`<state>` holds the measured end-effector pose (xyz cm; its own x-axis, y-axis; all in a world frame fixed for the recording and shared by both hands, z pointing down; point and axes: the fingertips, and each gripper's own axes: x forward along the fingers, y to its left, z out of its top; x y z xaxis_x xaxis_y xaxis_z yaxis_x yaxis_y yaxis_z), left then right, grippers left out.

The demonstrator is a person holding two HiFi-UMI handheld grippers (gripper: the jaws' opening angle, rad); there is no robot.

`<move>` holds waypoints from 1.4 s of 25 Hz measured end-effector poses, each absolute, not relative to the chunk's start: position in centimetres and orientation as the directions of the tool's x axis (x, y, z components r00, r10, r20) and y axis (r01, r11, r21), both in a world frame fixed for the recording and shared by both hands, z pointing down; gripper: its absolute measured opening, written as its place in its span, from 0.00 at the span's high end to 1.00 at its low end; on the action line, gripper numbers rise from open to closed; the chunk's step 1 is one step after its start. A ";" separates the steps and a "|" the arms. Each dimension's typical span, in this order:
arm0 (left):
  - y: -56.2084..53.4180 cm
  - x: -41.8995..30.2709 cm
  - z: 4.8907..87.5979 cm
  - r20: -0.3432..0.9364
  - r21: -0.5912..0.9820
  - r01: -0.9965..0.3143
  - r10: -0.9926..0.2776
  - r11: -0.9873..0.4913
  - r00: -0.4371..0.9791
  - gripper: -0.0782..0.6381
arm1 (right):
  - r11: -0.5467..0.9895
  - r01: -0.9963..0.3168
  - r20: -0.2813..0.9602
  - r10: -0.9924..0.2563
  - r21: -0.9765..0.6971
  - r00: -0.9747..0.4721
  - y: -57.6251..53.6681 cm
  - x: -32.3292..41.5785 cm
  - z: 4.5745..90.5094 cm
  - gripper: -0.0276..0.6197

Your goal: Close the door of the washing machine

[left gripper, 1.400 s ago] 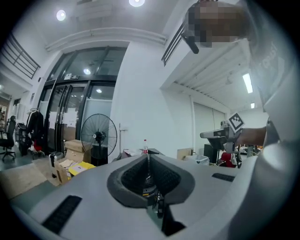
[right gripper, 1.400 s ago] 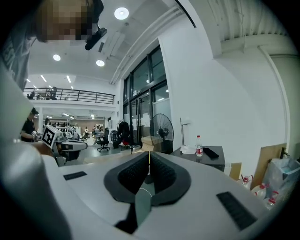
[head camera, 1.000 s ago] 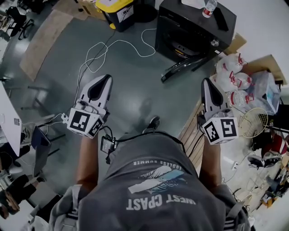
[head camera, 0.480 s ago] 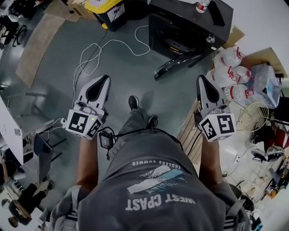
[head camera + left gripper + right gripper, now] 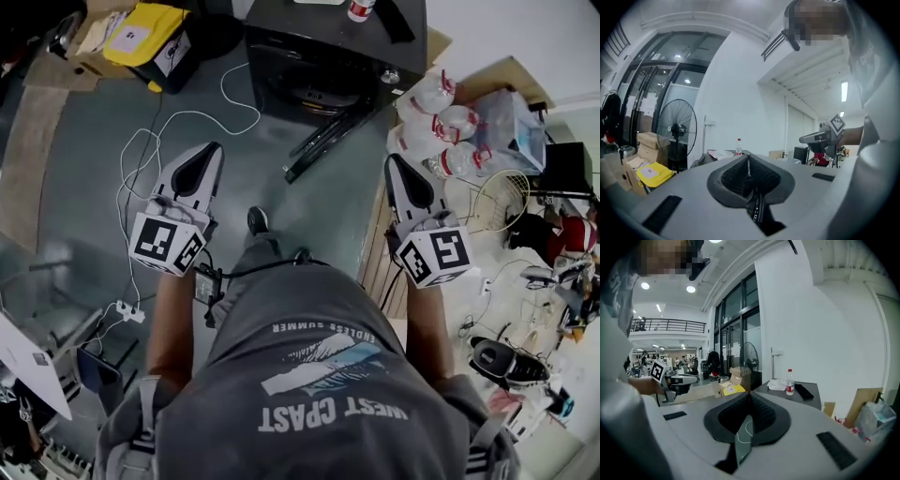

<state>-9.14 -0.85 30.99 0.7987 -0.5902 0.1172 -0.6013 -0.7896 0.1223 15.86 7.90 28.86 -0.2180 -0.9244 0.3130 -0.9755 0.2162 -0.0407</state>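
The black washing machine (image 5: 323, 58) stands at the top of the head view. Its door (image 5: 329, 141) hangs open, swung out over the floor in front of it. A water bottle (image 5: 360, 9) and a flat dark object stand on its top; the right gripper view shows the same top (image 5: 799, 393) and bottle (image 5: 789, 382). My left gripper (image 5: 214, 148) is shut and empty, held short of the door and to its left. My right gripper (image 5: 394, 161) is also shut and empty, just right of the door's outer end. Neither one touches the door.
A white cable (image 5: 169, 131) loops over the floor at the left, near a yellow box (image 5: 150, 28). Several water jugs (image 5: 445, 122) and a wire basket (image 5: 502, 206) crowd the right of the machine. A floor fan (image 5: 677, 129) stands behind the boxes.
The person has stepped toward the washing machine, which now sits closer and further left in the head view. Both grippers moved forward with the body and stayed shut.
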 end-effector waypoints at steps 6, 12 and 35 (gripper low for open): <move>-5.1 -8.3 31.5 0.106 0.135 -0.541 -0.530 -0.830 0.841 0.85 | 0.210 -0.977 0.366 -0.908 -0.026 -0.205 5.0 14.5 30.4 0.91; -7.9 -7.9 32.7 0.111 0.159 -0.495 -0.483 -0.854 0.869 0.85 | 0.188 -0.982 0.399 -0.901 0.010 -0.168 3.2 14.3 31.5 0.91; -9.9 1.5 44.6 0.305 0.262 -0.432 -0.351 -0.863 0.886 0.85 | 0.482 -0.874 0.666 -0.672 0.061 -0.324 -3.8 17.9 45.4 0.91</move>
<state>1.48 -9.89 44.56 0.8855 -0.3508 0.3046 -0.4321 -0.8628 0.2624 17.93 -3.80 45.39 -0.3237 -0.6716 0.6664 -0.8741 0.4819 0.0611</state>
